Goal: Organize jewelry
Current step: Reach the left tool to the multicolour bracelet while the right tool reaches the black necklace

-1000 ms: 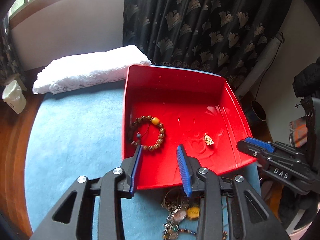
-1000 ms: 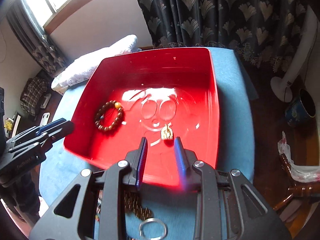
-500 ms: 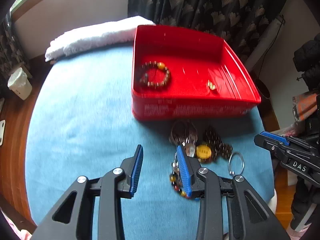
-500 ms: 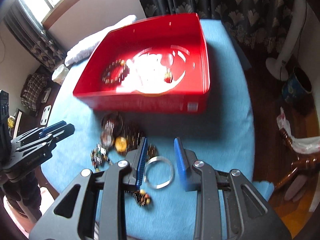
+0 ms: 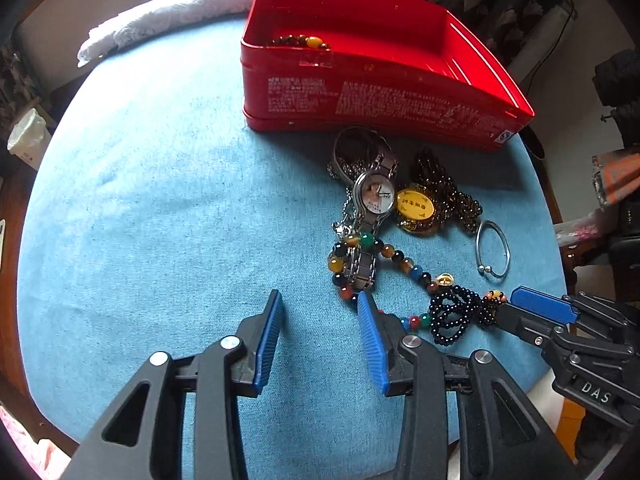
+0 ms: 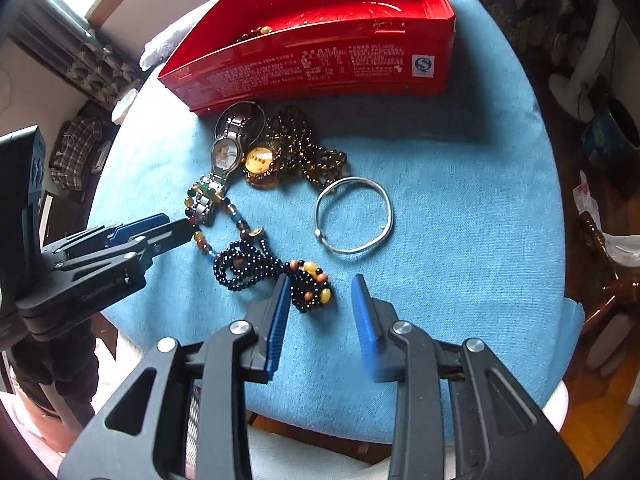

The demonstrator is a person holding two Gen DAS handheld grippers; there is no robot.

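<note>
A red tin box (image 5: 360, 92) (image 6: 320, 68) stands at the back of the blue cloth, with a brown bead bracelet (image 5: 300, 42) inside. In front of it lies a jewelry pile: wristwatch (image 5: 374, 196) (image 6: 226, 152), gold medallion (image 5: 415, 208), silver bangle (image 6: 354, 216) and multicolour bead string (image 5: 400, 258). My left gripper (image 5: 319, 294) hovers over bare cloth just left of that string, jaws opening and empty. My right gripper (image 6: 322, 278) points down over the black bead bracelet (image 6: 248, 264). Its jaws are opening, and the bracelet's amber cluster lies between them, by the left finger.
A folded white lace cloth (image 5: 168, 16) lies behind the box at the left. The round blue-covered table (image 5: 160, 200) drops off close behind both grippers. A blue pot (image 6: 612, 136) and a fan base sit on the floor to the right.
Both grippers drew back from over the red box and sank toward the jewelry pile in front of it. Their jaws stand slightly wider.
</note>
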